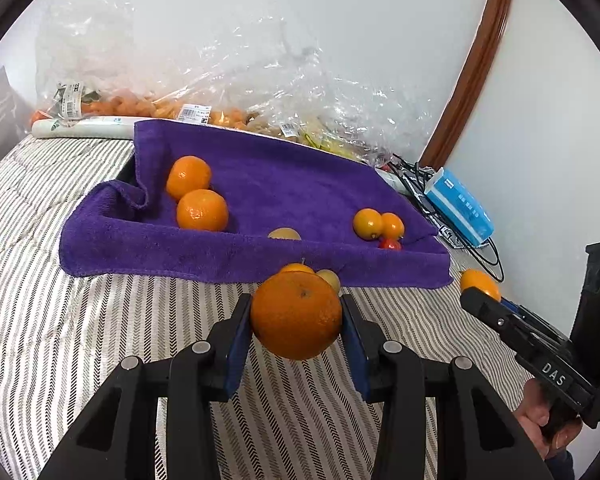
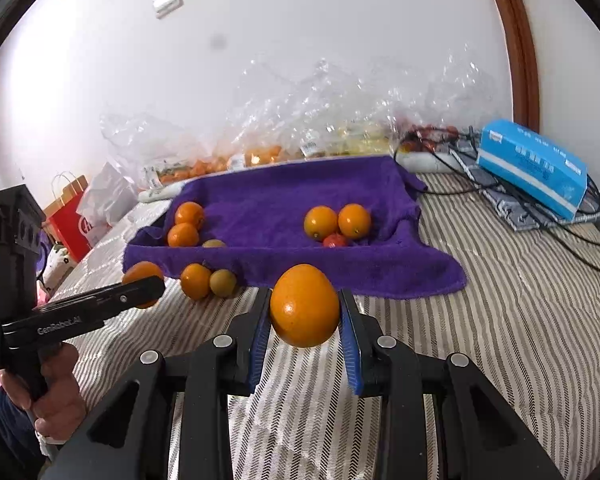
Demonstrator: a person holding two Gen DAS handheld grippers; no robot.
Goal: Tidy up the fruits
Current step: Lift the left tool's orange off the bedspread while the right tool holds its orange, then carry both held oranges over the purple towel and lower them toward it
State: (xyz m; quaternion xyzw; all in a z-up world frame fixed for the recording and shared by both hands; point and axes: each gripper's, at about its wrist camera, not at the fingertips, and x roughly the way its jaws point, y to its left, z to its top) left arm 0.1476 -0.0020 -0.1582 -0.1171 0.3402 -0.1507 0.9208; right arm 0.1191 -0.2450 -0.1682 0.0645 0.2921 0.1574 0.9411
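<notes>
Both wrist views face the purple towel [image 1: 284,196], seemingly side by side.

"DAS" on the right gripper [image 1: 485,295]; seemingly "GenRobot.AI" on the left gripper [image 2: 150,285]

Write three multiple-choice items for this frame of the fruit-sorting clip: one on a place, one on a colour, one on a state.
1. Where do the two fruits not yet sorted lie, the small orange and the greenish fruit?
A. On the striped bedding just in front of the towel
B. Inside a clear plastic bag
C. On the blue tissue pack

2. What colour is the towel that holds the sorted fruit?
A. Green
B. Purple
C. White

3. What is the left gripper doing?
A. Open and empty
B. Shut on the towel
C. Shut on a large orange

Answers:
1 A: both sit on the striped bedding by the towel's front edge.
2 B: the towel is plainly purple in both views.
3 C: both blue pads press on the large orange's sides.
</notes>
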